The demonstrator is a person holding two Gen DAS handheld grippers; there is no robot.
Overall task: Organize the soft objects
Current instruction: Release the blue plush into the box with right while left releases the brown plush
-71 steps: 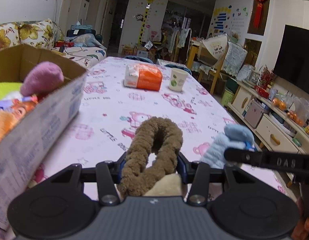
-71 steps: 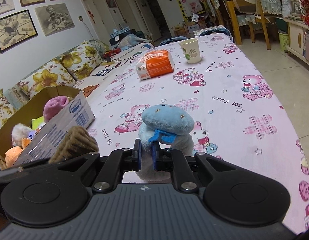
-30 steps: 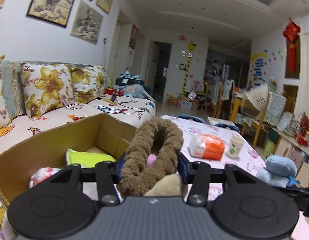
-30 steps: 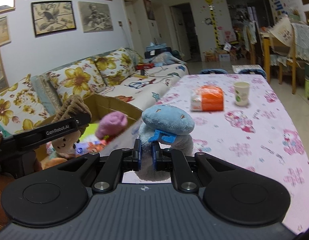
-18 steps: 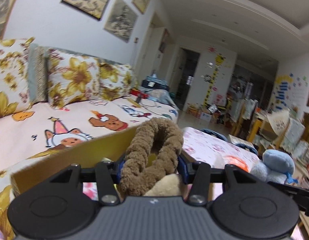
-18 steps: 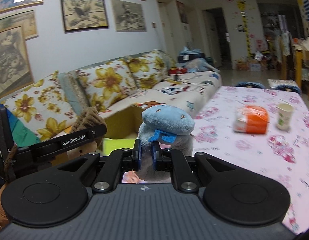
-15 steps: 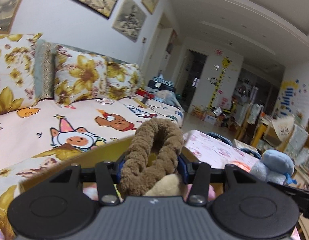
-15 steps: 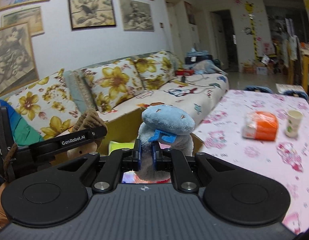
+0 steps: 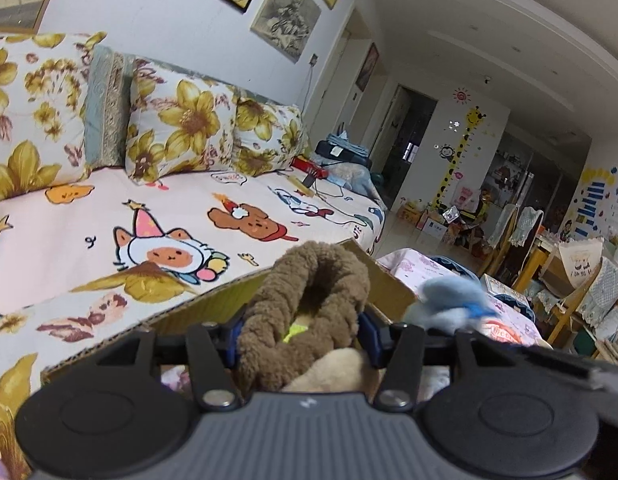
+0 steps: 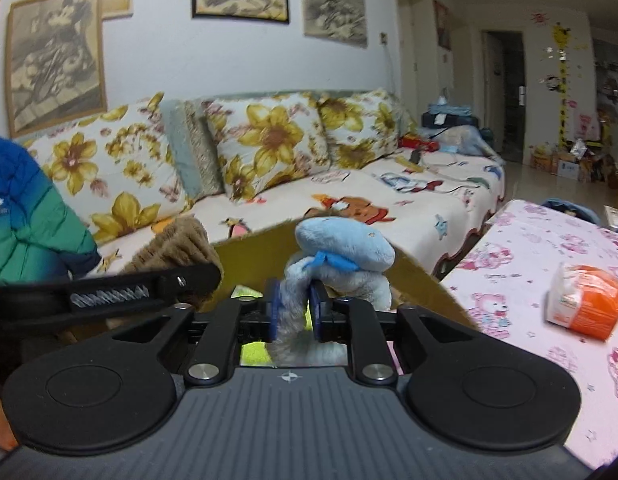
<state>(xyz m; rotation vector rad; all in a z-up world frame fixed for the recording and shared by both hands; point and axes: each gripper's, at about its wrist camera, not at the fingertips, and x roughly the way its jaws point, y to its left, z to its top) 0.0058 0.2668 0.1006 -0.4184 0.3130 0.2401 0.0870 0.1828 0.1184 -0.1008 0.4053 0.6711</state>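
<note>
A brown plush toy point(image 9: 309, 280) fills the gap of my left gripper point(image 9: 301, 340). Its jaws are opening, and the blue pads still touch the fur on both sides. My right gripper point(image 10: 295, 312) has a light blue plush toy point(image 10: 345, 248) by its body. Those jaws are opening too, and the toy leans to the right between them. Both grippers hang side by side over an open cardboard box point(image 10: 421, 276). The blue toy point(image 9: 449, 300) shows blurred at the right of the left wrist view, and the brown toy point(image 10: 177, 244) at the left of the right wrist view.
A sofa with floral cushions point(image 9: 181, 128) stands just behind the box point(image 9: 213, 292). To the right lies a table with a pink cloth point(image 10: 549, 260) and an orange packet point(image 10: 585, 304). A yellow-green item point(image 10: 253, 352) lies inside the box. A blue-green sleeve point(image 10: 25, 220) is at the left.
Both grippers have swung left from the table to above the box, facing the sofa. The pads of both stand wider apart than before, and the blue toy has tilted.
</note>
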